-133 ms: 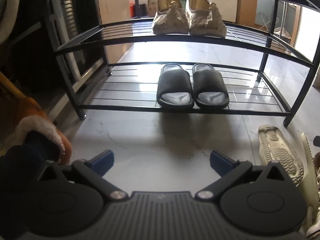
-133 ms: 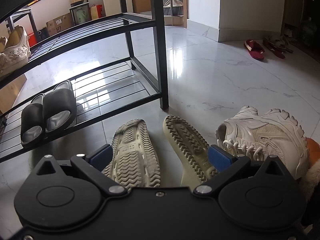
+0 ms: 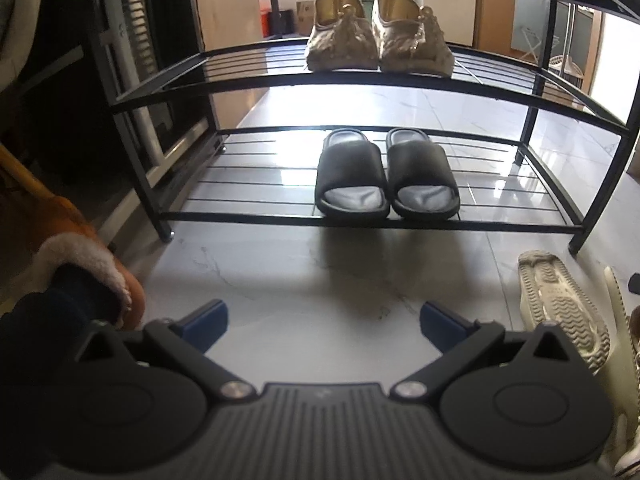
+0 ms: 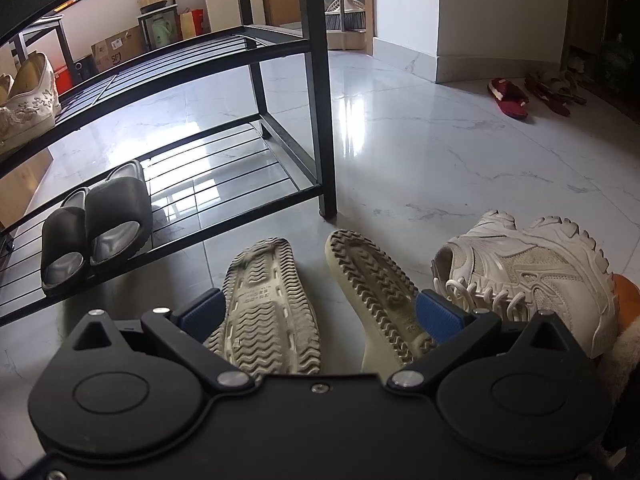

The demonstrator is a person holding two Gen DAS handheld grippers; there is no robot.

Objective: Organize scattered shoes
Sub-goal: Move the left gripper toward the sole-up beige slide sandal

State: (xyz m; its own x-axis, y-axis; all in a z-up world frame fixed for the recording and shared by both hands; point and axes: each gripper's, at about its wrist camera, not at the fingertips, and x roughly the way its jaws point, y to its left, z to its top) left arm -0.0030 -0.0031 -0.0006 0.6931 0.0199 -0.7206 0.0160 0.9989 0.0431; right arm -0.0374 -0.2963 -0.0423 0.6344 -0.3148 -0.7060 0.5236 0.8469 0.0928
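A black metal shoe rack (image 3: pixel 360 222) stands ahead on the marble floor. Black slides (image 3: pixel 386 176) sit paired on its bottom shelf, beige embroidered shoes (image 3: pixel 378 38) on the shelf above. My left gripper (image 3: pixel 322 326) hangs open over bare floor in front of the rack. My right gripper (image 4: pixel 318 312) is open, its fingers on either side of two overturned beige shoes (image 4: pixel 272 308) (image 4: pixel 372 288), soles up; contact is unclear. A chunky white sneaker (image 4: pixel 532 276) lies just to their right. The overturned shoe (image 3: pixel 560 304) also shows at the left wrist view's right edge.
An orange fleece-lined boot (image 3: pixel 96 268) is at the left, worn over a dark sock. Red shoes (image 4: pixel 508 96) lie far across the floor near the wall. The rack's right leg (image 4: pixel 326 120) stands just beyond the overturned shoes. Boxes (image 4: pixel 116 50) sit behind the rack.
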